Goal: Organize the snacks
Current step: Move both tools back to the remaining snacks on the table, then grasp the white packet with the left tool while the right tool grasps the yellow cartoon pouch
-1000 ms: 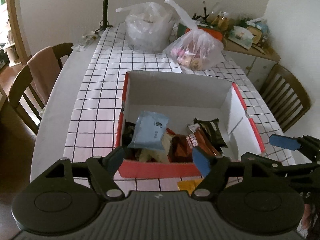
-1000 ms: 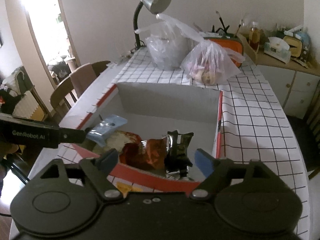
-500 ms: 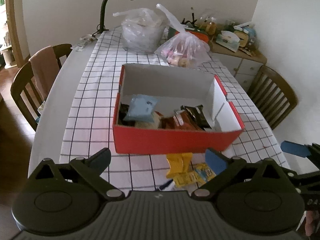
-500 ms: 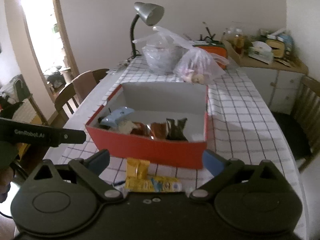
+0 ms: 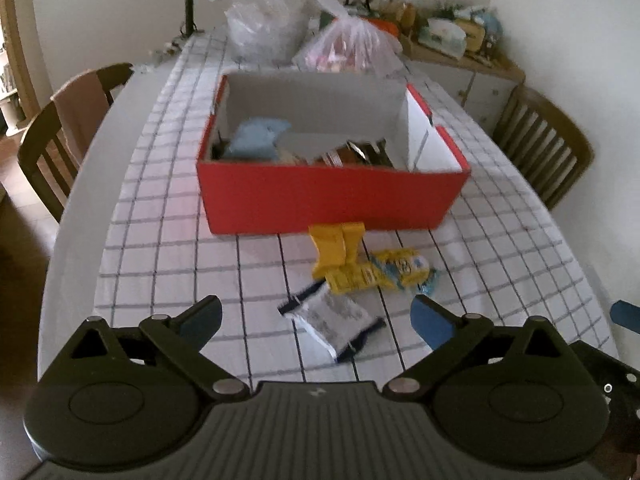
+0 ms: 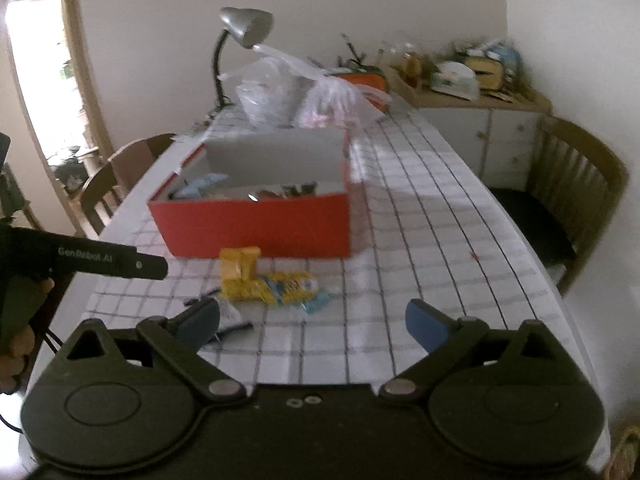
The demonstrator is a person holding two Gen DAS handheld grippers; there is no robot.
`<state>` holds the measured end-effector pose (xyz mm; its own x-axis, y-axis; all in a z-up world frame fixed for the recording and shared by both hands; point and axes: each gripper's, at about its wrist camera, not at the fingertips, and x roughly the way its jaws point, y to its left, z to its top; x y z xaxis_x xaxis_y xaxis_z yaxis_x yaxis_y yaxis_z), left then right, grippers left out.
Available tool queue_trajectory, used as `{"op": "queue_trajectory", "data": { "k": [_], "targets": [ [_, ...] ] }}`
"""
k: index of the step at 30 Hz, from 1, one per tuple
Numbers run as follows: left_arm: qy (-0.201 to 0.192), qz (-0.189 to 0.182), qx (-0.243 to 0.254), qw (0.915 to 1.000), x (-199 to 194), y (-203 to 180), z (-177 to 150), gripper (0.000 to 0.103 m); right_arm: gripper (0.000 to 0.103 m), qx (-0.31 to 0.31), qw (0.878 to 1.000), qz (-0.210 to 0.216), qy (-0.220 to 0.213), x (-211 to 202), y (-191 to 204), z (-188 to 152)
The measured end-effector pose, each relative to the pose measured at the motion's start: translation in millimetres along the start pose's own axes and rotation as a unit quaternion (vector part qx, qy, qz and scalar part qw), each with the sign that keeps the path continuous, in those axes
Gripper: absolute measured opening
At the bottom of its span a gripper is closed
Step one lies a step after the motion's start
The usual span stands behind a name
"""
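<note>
A red cardboard box [image 5: 328, 196] [image 6: 256, 224] stands on the checked tablecloth and holds several snack packs, among them a light blue one [image 5: 256, 140]. In front of it lie a yellow pack [image 5: 336, 248] [image 6: 238, 266], a yellow-and-blue pack [image 5: 384, 274] [image 6: 280, 286] and a white-and-dark pack [image 5: 332, 320]. My left gripper [image 5: 316, 318] is open and empty, above the table just short of the white pack. My right gripper [image 6: 312, 322] is open and empty, near the loose packs.
Two plastic bags [image 5: 344, 44] and a desk lamp [image 6: 240, 36] stand behind the box. Wooden chairs [image 5: 68, 132] [image 6: 576, 200] flank the table. A cluttered sideboard [image 6: 472, 88] is at the back right. The left gripper's body [image 6: 92, 260] shows in the right wrist view.
Both grippers have pulled back from the box toward the table's near end. The loose packs in front of the box have come into view.
</note>
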<state>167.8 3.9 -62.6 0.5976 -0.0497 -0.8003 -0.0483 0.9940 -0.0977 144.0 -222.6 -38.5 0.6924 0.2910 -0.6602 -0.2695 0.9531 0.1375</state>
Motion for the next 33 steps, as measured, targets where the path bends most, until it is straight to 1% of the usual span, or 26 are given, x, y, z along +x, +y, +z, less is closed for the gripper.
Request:
{"op": "queue_trajectory", "data": {
  "k": [4, 8, 10, 13, 18, 24, 28, 30, 33],
  "targets": [
    [0.013, 0.008, 0.015, 0.9998, 9.1, -12.6, -7.7, 0.101, 0.1, 0.018, 1.0, -0.01, 0.007, -3.4, -12.7, -16.1],
    [0.03, 0.021, 0.004, 0.9993, 23.8, -16.0, -12.6, 0.101, 0.1, 0.023, 1.0, -0.016, 0.013, 0.1, -23.2, -22.4],
    [0.035, 0.034, -0.007, 0.9988, 31.3, -14.7, -13.2, 0.101, 0.1, 0.022, 1.0, -0.015, 0.014, 3.3, -27.1, -23.9],
    [0.043, 0.051, -0.031, 0.9973, 43.2, -12.1, -11.0, 0.101, 0.1, 0.003, 1.0, -0.009, 0.018, 11.8, -30.8, -22.7],
    [0.059, 0.073, -0.05, 0.9943, 61.6, -16.5, -9.6, 0.101, 0.1, -0.025, 0.999, 0.012, 0.037, 37.2, -39.3, -14.6],
    [0.094, 0.097, -0.09, 0.9867, 89.2, -16.6, -7.7, 0.1, 0.099, -0.073, 0.993, 0.053, 0.071, 76.8, -43.9, -0.9],
    [0.111, 0.117, -0.128, 0.9786, 106.5, -14.7, -1.1, 0.1, 0.098, -0.101, 0.988, 0.081, 0.088, 100.6, -45.8, 10.3],
    [0.117, 0.131, -0.138, 0.9748, 114.0, -14.9, 2.3, 0.1, 0.098, -0.115, 0.984, 0.094, 0.095, 111.9, -45.9, 15.1],
    [0.135, 0.149, -0.157, 0.9668, 125.1, -13.7, 6.5, 0.101, 0.097, -0.135, 0.979, 0.111, 0.105, 127.0, -46.3, 21.8]
  ]
}}
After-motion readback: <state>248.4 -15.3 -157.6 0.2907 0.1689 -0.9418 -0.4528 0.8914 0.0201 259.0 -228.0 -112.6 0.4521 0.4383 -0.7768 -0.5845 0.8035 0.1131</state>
